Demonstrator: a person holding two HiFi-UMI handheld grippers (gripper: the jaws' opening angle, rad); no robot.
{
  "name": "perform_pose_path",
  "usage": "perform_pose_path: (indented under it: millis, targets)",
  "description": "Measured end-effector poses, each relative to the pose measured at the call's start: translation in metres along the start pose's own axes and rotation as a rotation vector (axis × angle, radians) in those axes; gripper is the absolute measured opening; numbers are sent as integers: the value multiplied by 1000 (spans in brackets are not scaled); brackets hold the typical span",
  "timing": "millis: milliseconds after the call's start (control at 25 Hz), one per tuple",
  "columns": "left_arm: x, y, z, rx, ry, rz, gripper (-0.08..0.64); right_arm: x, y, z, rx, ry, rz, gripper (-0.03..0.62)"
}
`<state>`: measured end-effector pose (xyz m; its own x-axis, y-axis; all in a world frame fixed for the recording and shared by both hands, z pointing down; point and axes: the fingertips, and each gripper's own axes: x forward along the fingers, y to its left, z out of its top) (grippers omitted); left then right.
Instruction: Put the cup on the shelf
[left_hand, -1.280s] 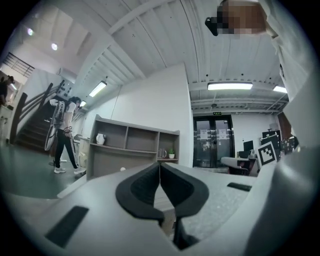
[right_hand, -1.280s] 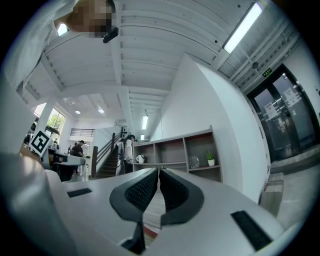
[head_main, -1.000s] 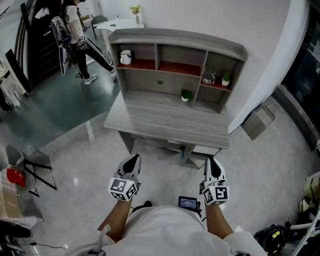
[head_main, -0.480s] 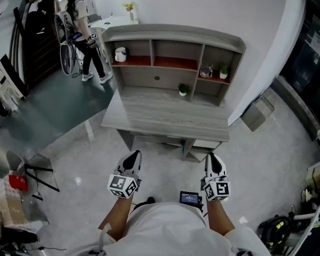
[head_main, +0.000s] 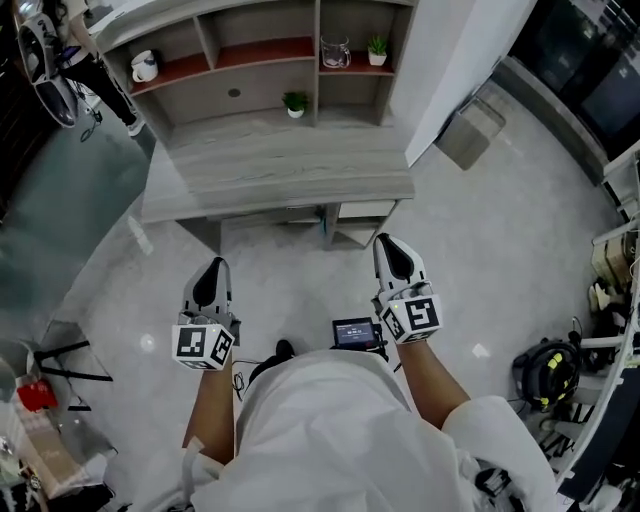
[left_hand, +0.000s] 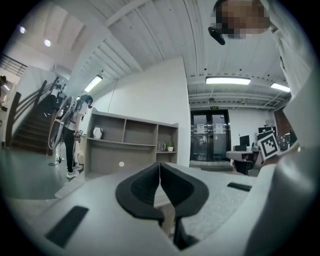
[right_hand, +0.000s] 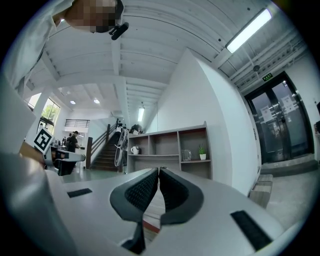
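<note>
A grey desk with a shelf unit (head_main: 270, 160) stands across the floor from me. A white cup (head_main: 145, 66) sits in the shelf's left compartment, and a clear glass cup (head_main: 335, 52) stands in the right one beside a small potted plant (head_main: 377, 46). My left gripper (head_main: 213, 266) and right gripper (head_main: 386, 244) hang low over the floor, well short of the desk. Both are shut with nothing between the jaws. The left gripper view shows the white cup (left_hand: 97, 133) far off; the right gripper view shows the white cup (right_hand: 134, 149) and the glass cup (right_hand: 186, 155).
Another small plant (head_main: 294, 102) stands on the desk top. A person with a bicycle (head_main: 55, 70) is at the far left. A grey box (head_main: 470, 130) lies by the wall on the right. Bags (head_main: 545, 370) and a frame (head_main: 65, 352) flank me.
The head view has swung, so the desk now sits higher and further left. Both grippers stay shut and low; the right one has risen slightly in the picture.
</note>
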<state>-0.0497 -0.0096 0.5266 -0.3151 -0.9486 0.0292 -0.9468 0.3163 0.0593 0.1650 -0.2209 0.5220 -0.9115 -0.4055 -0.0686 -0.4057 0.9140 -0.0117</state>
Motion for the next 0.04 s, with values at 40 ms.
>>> perform_pose_path:
  millis: [40]
  targets:
    - [5,-5,0,16,1,-6,14,1,-5,1,-4,-2,0,38]
